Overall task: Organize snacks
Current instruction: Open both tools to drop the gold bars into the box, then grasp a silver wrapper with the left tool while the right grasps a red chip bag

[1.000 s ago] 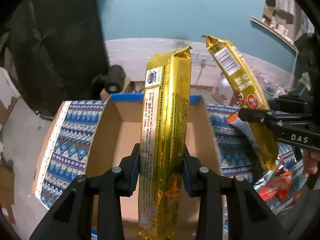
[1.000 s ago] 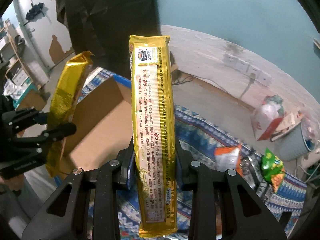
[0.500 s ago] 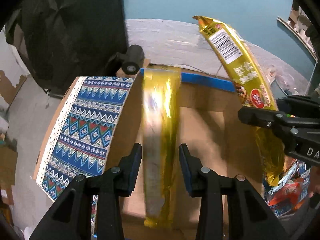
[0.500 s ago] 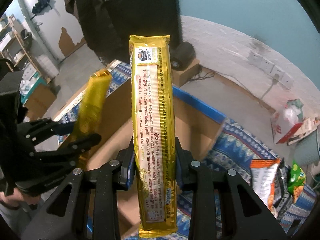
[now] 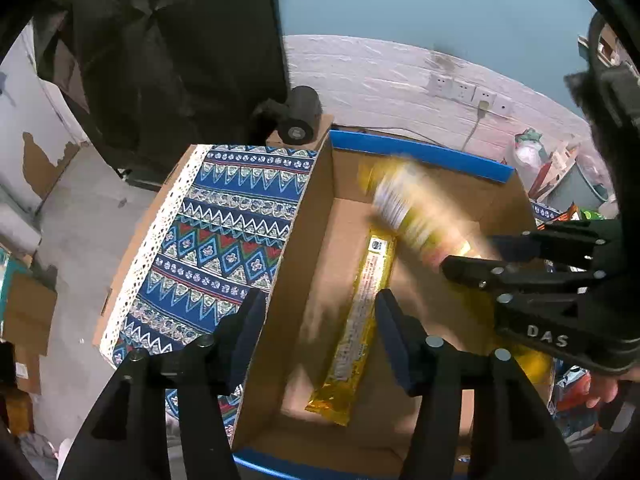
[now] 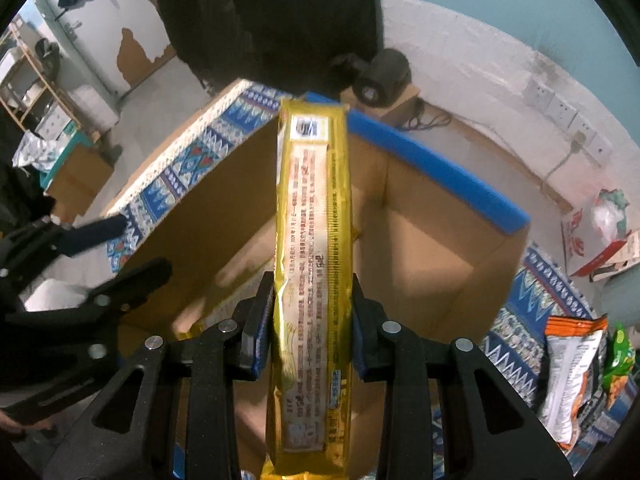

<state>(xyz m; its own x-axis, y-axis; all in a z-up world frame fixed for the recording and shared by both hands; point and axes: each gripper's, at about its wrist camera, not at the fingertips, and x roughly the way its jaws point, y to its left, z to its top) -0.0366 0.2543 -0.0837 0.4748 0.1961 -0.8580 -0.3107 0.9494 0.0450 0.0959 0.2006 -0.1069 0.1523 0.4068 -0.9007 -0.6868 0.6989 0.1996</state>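
Two gold packs matter here: one lies loose on the floor of the box [image 5: 424, 446], running from near the front wall toward the back, between the spread fingers of the left claw [image 5: 320, 332], which grips nothing; the other, the held pack [image 6: 312, 264], stands upright, pinched low on its length by the right claw [image 6: 308, 320] over the box's front half. In the left view that held pack [image 5: 416, 216] is motion-blurred, slanting across the box's right side with its top above the loose pack [image 5: 356, 332]. The main risk, as I judge it, is the release: let go from this height and tilt, the long pack could land crosswise on the first one or lean against the right wall instead of lying flat beside it. A grip so near the bottom end also lets the tall top sway and catch the blue rim. The two claws sit close over the same opening, so they could knock together on withdrawal. More bags [image 6: 572, 376] wait on the patterned cloth [image 5: 224, 248] at the table's right edge.
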